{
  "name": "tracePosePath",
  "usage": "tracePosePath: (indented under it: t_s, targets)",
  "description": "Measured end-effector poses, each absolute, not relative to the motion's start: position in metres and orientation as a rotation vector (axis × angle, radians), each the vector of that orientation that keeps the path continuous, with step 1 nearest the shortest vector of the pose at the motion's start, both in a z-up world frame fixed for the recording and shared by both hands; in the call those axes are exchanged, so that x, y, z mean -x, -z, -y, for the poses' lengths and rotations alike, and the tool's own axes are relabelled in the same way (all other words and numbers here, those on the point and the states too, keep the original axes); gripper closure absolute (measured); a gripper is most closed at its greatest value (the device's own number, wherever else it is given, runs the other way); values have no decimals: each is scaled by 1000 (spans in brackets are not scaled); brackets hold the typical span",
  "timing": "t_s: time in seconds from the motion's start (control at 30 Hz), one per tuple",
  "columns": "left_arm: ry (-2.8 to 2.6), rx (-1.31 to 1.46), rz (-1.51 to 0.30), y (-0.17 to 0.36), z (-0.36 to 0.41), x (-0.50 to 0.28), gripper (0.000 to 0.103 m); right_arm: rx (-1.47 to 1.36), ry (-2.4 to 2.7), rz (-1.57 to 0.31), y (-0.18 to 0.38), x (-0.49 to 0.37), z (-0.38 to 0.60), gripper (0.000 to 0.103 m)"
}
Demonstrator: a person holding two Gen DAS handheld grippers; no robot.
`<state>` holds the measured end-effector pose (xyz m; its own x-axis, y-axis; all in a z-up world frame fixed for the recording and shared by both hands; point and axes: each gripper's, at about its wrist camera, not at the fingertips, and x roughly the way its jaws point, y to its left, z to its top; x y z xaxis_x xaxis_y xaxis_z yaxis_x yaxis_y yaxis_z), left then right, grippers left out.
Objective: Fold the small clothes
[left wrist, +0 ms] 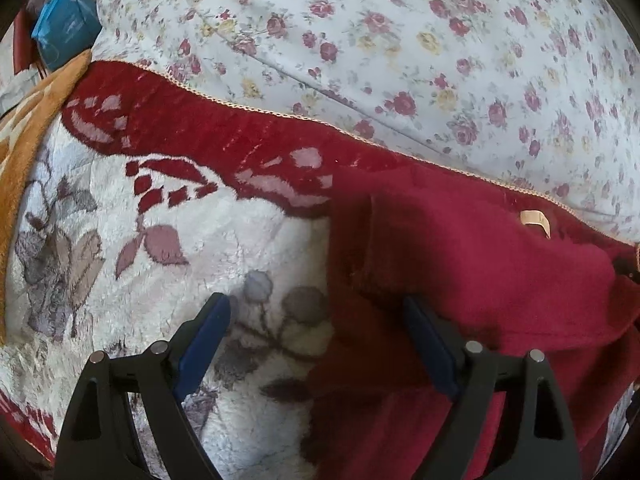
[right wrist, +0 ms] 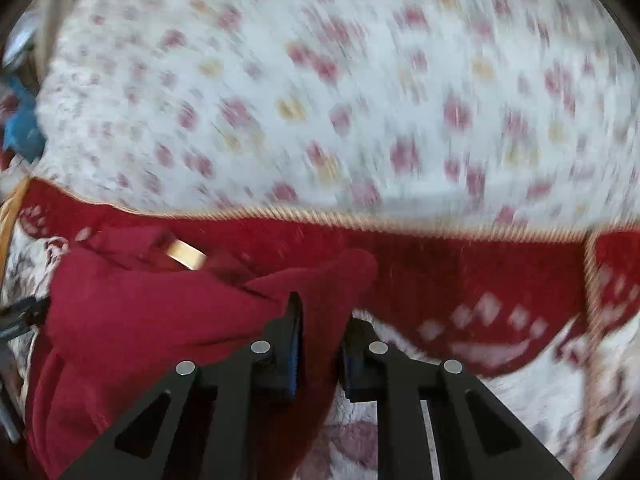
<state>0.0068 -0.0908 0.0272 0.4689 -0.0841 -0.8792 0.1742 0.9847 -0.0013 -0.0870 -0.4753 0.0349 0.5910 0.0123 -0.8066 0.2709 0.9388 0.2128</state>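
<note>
Red fleece garment (left wrist: 480,264) lies rumpled on the plush blanket (left wrist: 160,240), folding barely begun. Right gripper (right wrist: 320,320) jaws clamped on its 3 o'clock edge; left gripper (left wrist: 320,320) jaws apart, astride its 9 o'clock edge.

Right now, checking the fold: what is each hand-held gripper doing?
Left hand-held gripper: open, straddling the red garment's edge.
Right hand-held gripper: shut on the red garment.

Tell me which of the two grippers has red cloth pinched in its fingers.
The right gripper: its fingers are closed on a fold of the dark red garment. The left gripper stands wide open over the garment's edge, pinching nothing.
</note>
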Motion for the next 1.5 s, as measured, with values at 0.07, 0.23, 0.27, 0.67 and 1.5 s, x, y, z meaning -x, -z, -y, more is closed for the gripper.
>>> tracePosePath:
  t_s: [0.07, 0.23, 0.27, 0.67, 1.5]
  targets:
    - [159, -94, -1073, -29, 90, -7, 16, -380, 186, -895, -45, 98, 484, 53]
    - [163, -73, -1063, -38, 82, -3, 16, -393, 121, -821, -98, 148, 475, 34]
    - [164, -66, -1057, -40, 81, -2, 16, -387, 80, -813, -104, 156, 466, 33]
    - [250, -77, -1080, -53, 70, 37, 16, -286, 83, -934, -89, 216, 432, 26]
    - [365, -21, -1186, -75, -2, 210, 16, -245, -185, -1099, -44, 386, 360, 94]
